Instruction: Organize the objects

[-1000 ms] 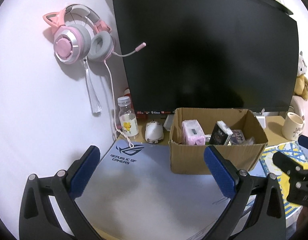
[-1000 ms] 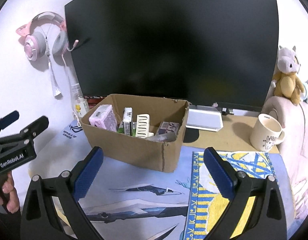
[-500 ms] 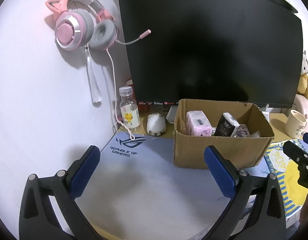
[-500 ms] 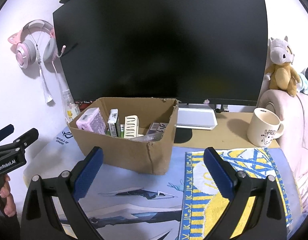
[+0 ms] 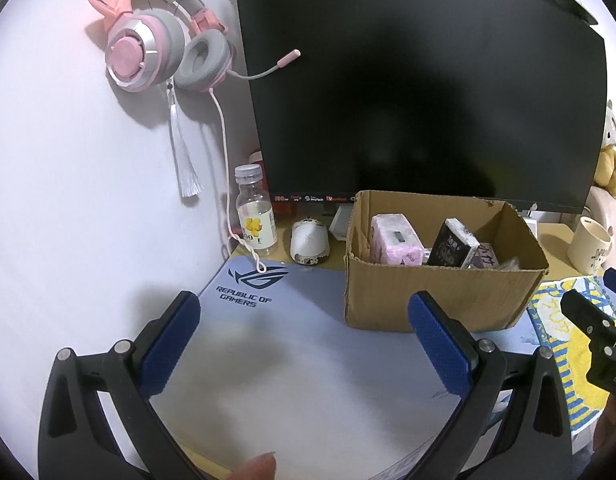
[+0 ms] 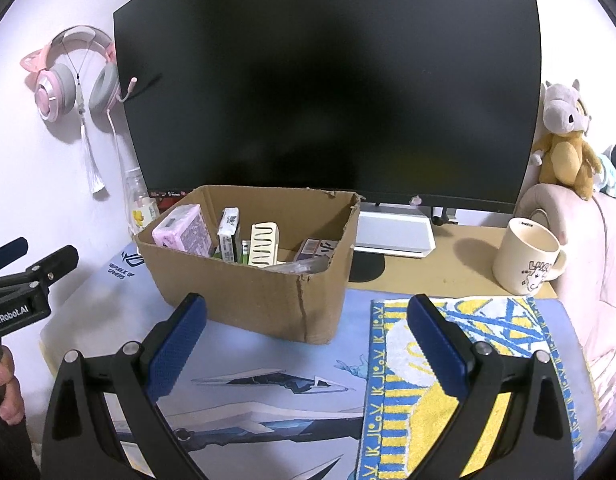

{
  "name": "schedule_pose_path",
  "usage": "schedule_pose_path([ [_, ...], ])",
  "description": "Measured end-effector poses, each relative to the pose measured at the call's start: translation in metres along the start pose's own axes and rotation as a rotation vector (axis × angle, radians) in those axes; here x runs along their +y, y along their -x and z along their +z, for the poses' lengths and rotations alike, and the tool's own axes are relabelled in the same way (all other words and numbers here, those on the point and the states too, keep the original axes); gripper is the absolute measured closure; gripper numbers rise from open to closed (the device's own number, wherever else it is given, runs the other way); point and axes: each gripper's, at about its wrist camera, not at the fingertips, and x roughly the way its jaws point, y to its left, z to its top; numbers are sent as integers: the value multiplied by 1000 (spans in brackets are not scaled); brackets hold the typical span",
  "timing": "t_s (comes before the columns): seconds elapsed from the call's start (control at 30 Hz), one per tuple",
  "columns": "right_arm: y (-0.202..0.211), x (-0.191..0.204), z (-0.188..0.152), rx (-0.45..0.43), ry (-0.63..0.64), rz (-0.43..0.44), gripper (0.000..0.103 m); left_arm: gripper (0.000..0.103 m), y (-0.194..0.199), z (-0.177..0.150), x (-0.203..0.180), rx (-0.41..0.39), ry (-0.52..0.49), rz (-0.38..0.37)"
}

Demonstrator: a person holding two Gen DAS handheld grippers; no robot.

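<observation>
So both my claws hang wide and empty: the left gripper point(image 5: 303, 328) faces bare mat, the right gripper point(image 6: 308, 334) sits just short of the cardboard box point(image 6: 259, 300). I judge I'm between picks; next calls for reaching the white mouse point(image 5: 309, 241), left of the box and well ahead

Ahead of the right gripper point(image 6: 305, 340), the cardboard box point(image 6: 259, 300) front wall conceals the lower parts of its contents; the items behind the pink pack point(image 6: 185, 231) are too small to identify. The monitor point(image 6: 328, 80) hides the bottle point(image 6: 141, 204) partly, and its top edge is cut off. To the left gripper's point(image 5: 303, 334) right, the mug point(image 5: 590, 245) and plush toy point(image 5: 610, 156) are cropped by the fisheye border. The print on the bottle label is illegible. A fingertip point(image 5: 257, 467) at the bottom edge is blurred.
</observation>
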Motion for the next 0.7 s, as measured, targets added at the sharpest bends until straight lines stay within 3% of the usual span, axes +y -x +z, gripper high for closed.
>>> schedule_pose_path([
  [0.7, 3, -3, 1, -11, -12, 2, 0, 0, -1, -1, -2, -2, -11, -7],
])
